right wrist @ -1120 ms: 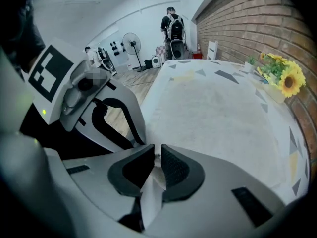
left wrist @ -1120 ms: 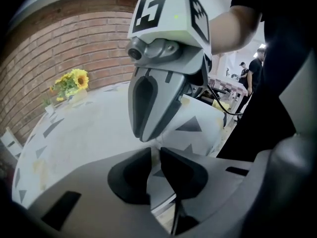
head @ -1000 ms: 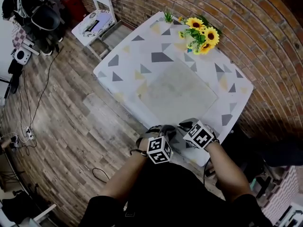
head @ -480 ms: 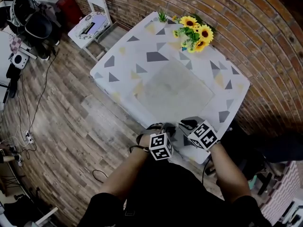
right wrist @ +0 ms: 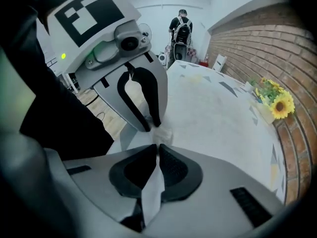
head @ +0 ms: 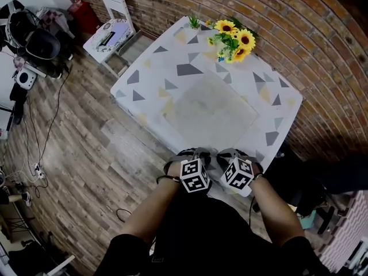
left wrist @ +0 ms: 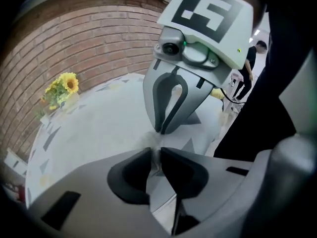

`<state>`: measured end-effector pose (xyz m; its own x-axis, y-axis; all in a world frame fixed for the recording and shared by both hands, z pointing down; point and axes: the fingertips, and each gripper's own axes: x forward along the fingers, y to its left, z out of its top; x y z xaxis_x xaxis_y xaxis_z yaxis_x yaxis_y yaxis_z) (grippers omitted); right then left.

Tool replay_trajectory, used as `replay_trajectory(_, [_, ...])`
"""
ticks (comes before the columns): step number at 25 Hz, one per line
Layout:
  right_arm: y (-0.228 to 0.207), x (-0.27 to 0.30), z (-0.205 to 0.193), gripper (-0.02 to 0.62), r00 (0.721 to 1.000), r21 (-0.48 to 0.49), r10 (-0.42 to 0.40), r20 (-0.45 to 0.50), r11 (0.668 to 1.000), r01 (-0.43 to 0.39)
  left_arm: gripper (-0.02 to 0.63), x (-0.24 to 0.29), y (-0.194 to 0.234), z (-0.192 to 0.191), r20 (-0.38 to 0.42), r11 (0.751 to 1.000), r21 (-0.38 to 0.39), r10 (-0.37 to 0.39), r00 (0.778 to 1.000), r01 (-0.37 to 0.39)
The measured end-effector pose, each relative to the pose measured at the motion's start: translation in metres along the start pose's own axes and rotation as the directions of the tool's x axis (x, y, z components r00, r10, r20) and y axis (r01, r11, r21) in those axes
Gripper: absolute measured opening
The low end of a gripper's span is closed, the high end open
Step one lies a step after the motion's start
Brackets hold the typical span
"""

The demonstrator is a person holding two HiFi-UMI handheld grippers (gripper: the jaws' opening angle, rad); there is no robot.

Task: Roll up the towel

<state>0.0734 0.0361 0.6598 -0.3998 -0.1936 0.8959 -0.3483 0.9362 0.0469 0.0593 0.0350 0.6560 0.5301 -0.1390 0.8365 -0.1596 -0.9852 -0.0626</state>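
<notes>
1. Closest to the viewer, at the near edge of the table [head: 149, 76], the person's two forearms reach forward. Each hand holds one gripper, so two grippers in all, side by side and almost touching.
2. The left gripper [left wrist: 154, 155] has its jaws drawn nearly together. They pinch a thin fold of the towel [head: 210, 111] at its near edge.
3. The right gripper [right wrist: 157, 152] has just been closing its jaws. They are now pressed onto a strip of the same pale cloth, which runs between the pads and hangs down behind them.
4. From above, the left gripper [head: 195, 157] and right gripper [head: 231, 155] both point steeply down at the table's near edge. One marker cube sits on top of each.
5. One towel, pale and square, lies flat on the middle of the table. Its near edge reaches the grippers.
6. One table, covered in white cloth printed with grey and yellow triangles.
7. One bunch of sunflowers [head: 233, 39] stands at the table's far corner, with one small green plant [head: 194, 20] just beside it.
8. Beyond the table's far left corner stands one white chair [head: 112, 30] on the wooden floor [head: 75, 148].
9. A brick wall [head: 299, 27] runs along the table's far and right sides.
10. Well beyond the table, one person [right wrist: 181, 29] stands with their back turned.
</notes>
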Motion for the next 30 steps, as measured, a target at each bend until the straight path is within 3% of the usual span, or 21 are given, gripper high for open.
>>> replay_trajectory(4, [0.005, -0.007, 0.004, 0.028, 1.0, 0.055, 0.014, 0.027, 0.998, -0.016, 0.137, -0.008, -0.006, 0.007, -0.003, 0.996, 0.067, 0.059, 0.998, -0.059])
replay_trajectory(11, [0.004, -0.015, 0.013, 0.027, 0.996, 0.13, 0.056, 0.07, 0.989, -0.065, 0.129, -0.002, 0.002, 0.005, -0.03, 0.992, 0.09, 0.094, 0.995, -0.091])
replay_trajectory(15, [-0.004, -0.017, 0.017, 0.029, 0.997, 0.139, 0.04, 0.065, 0.989, -0.049, 0.056, 0.002, 0.004, 0.002, -0.043, 0.997, 0.073, 0.04, 0.998, -0.037])
replay_trajectory(17, [-0.007, -0.02, 0.023, 0.042, 0.997, 0.096, 0.011, 0.071, 0.995, -0.018, 0.048, 0.005, 0.002, 0.0, -0.045, 0.999, 0.038, -0.012, 0.999, 0.014])
replay_trajectory(20, [0.002, -0.019, 0.033, 0.077, 0.996, -0.01, 0.032, 0.084, 0.999, -0.031, 0.044, 0.004, 0.002, 0.0, -0.027, 0.994, -0.037, -0.104, 0.994, 0.103])
replay_trajectory(24, [0.002, -0.002, 0.028, 0.056, 0.999, -0.098, 0.037, 0.02, 0.995, -0.035, 0.046, -0.001, 0.005, 0.002, -0.017, 0.98, -0.071, -0.189, 0.982, 0.187])
replay_trajectory(27, [-0.002, 0.003, 0.03, 0.043, 0.998, -0.084, 0.065, 0.014, 0.994, -0.063, 0.048, -0.004, 0.008, 0.0, -0.032, 0.98, -0.041, -0.196, 0.98, 0.195])
replay_trajectory(29, [-0.005, 0.005, 0.031, 0.038, 0.995, -0.059, 0.103, 0.004, 0.993, -0.102, 0.06, -0.007, 0.013, -0.001, -0.042, 0.988, 0.001, -0.156, 0.987, 0.156])
replay_trajectory(30, [-0.007, 0.005, 0.031, 0.038, 0.992, -0.035, 0.127, 0.001, 0.991, -0.127, 0.099, -0.009, 0.016, -0.002, -0.05, 0.992, 0.034, -0.119, 0.992, 0.121])
